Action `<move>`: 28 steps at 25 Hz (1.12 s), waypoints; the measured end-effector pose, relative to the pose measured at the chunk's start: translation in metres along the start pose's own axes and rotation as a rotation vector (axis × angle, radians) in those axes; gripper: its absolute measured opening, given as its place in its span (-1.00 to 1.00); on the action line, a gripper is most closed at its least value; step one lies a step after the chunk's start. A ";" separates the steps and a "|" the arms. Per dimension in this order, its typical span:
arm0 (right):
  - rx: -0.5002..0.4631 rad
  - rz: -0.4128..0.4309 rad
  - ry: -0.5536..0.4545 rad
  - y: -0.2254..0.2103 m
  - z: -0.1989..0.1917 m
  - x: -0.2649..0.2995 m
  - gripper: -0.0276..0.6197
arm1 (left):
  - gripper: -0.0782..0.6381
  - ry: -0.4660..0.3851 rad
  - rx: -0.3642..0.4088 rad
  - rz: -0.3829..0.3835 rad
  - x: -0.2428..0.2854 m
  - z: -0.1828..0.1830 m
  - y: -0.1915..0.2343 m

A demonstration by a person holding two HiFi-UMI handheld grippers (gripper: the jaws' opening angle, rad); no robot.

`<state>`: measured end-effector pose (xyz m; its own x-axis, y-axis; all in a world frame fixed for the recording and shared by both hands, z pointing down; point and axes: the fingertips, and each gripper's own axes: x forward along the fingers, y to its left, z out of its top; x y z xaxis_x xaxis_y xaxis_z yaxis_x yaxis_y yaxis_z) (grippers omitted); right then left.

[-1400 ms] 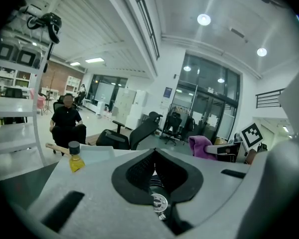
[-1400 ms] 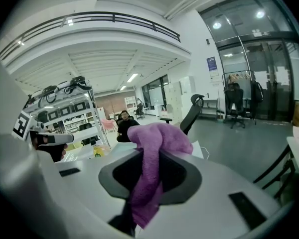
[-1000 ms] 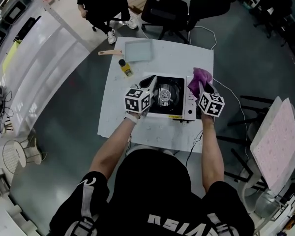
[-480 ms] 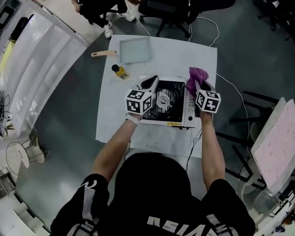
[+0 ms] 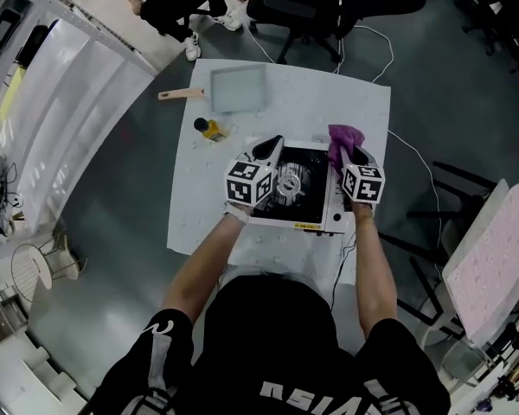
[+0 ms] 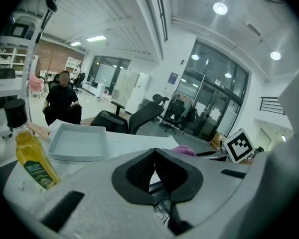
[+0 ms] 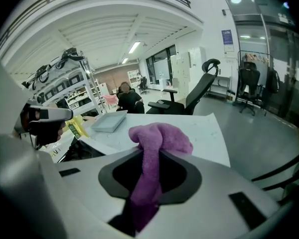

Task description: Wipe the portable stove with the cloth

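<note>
**Head view.** The stove (image 5: 317,168) sits mid-tabletop (image 5: 285,102). My left claw (image 5: 271,145) hangs over its far left edge. My right claw (image 5: 349,156) hangs over its right side, with the cloth (image 5: 343,138) bunched at the tips. The stove is unbraced, so a hard wipe may slide it across the tabletop.

**Left gripper view.** The left claw's tips (image 6: 155,156) meet, with nothing between them. The bottle (image 6: 32,156) stands upright near its left side and the tray (image 6: 77,142) lies beyond. A sideways sweep of this claw may topple the bottle.

**Right gripper view.** The right claw (image 7: 152,158) is clamped on a narrow fold of the cloth (image 7: 162,136), and the bulk sits as a lump past the tips. Drag on the burner grate may pull the fold free. If I press too low, the hard tips may scrape the stove.
</note>
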<state>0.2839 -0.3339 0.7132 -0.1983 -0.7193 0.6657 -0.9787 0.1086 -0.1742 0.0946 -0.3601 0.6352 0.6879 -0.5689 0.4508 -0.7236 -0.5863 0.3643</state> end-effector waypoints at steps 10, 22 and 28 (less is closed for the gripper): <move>-0.012 0.004 -0.009 0.003 -0.004 -0.002 -0.65 | -0.76 0.001 -0.010 -0.005 -0.004 -0.008 -0.007; -0.002 0.013 -0.012 0.014 -0.020 -0.016 -0.65 | -0.76 -0.018 -0.009 -0.024 -0.025 -0.012 -0.023; 0.002 0.020 -0.023 0.018 -0.028 -0.023 -0.65 | -0.76 -0.028 -0.012 -0.039 -0.034 -0.016 -0.030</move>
<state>0.2692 -0.2966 0.7147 -0.2170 -0.7325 0.6452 -0.9744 0.1223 -0.1888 0.0918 -0.3136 0.6220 0.7166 -0.5619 0.4132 -0.6968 -0.6013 0.3909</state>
